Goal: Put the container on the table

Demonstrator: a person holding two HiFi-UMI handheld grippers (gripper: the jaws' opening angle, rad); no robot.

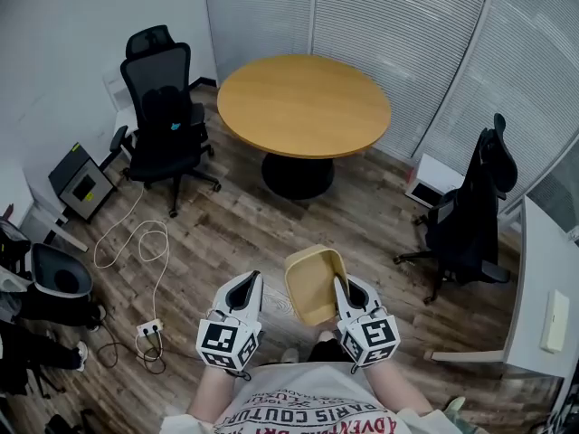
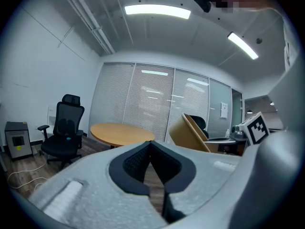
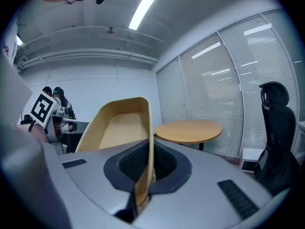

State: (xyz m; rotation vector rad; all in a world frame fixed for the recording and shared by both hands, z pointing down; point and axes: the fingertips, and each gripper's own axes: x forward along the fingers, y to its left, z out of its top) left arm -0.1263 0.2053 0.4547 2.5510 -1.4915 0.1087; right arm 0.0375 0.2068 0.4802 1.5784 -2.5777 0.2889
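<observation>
Right fingers (image 3: 167,162) pinch the container (image 3: 120,127) rim; left fingers (image 2: 132,162) pressed together — round table (image 1: 303,105) ahead, black chair (image 1: 163,116) beside it.

Container (image 1: 310,283) right wall partly hidden by right claw (image 1: 349,291); white desk (image 1: 534,265) cut by right edge.

Open wood-plank floor (image 1: 244,229) runs straight ahead to the round tan wooden desk (image 1: 303,107), its top bare all over. A black mesh office chair (image 1: 163,116) stands near the desk's left side; a second black office chair (image 1: 470,211) stands well off right. A looped white cable (image 1: 145,242) lies on the floor at left.
</observation>
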